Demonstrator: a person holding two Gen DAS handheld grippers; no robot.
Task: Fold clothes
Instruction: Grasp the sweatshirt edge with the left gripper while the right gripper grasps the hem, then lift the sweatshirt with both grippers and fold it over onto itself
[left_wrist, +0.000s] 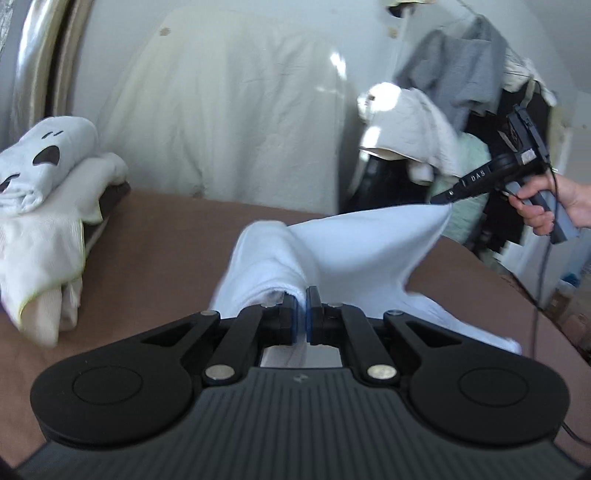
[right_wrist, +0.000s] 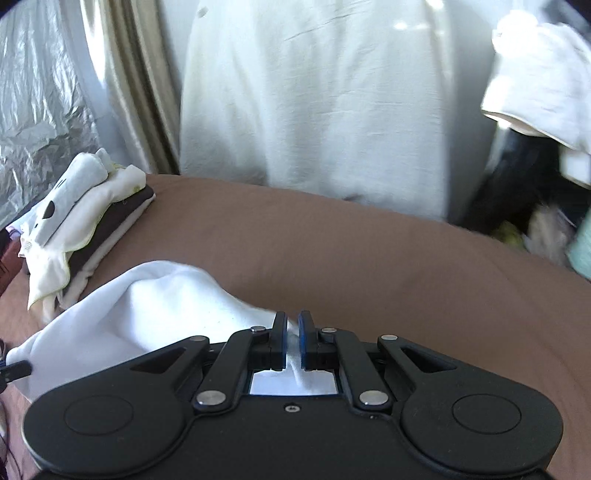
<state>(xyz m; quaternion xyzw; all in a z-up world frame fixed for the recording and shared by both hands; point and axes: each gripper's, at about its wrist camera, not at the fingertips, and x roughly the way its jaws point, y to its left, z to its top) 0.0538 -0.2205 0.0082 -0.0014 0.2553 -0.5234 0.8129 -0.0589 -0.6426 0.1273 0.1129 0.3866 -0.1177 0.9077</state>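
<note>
The white garment (left_wrist: 347, 251) hangs lifted above the brown bed (left_wrist: 177, 229), pinched at two edges. The left tongs (left_wrist: 302, 314) are closed on a bunched hem; the right tongs (right_wrist: 293, 339) are clamped on another edge, and the cloth's lower part is cut off behind both devices. A folded stack (left_wrist: 40, 192) sits on the bed's left side. The background clothes (left_wrist: 458, 74) are blurred.

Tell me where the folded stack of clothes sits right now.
The folded stack sits at the left edge of the brown surface in both wrist views, beside the curtain and apart from the white garment that both grippers hold.
</note>
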